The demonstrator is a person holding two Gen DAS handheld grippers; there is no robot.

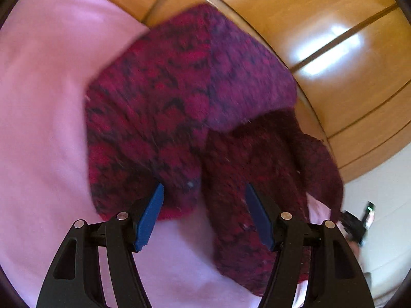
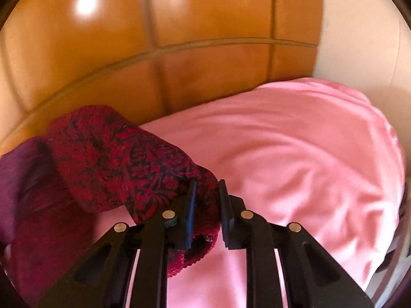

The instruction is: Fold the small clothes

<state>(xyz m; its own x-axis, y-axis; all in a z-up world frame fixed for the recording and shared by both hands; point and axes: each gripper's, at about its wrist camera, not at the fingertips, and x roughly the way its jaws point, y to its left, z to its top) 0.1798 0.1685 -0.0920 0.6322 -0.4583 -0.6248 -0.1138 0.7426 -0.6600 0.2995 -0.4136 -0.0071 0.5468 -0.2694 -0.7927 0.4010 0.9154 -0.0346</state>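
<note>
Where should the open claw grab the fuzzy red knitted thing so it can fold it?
Probably the near hem of the red knitted garment, where it ends on the pink sheet. The left claw is open and already faces that edge, so coming in low from the near side looks easiest. The right claw already pinches another edge of it.

The left tool [image 1: 204, 215] has its blue-padded jaws spread wide, nothing between them. The right tool [image 2: 206, 213] has its jaws drawn close, pinching a fold of the knit [image 2: 108, 159] between the pads [image 2: 191, 215].
</note>
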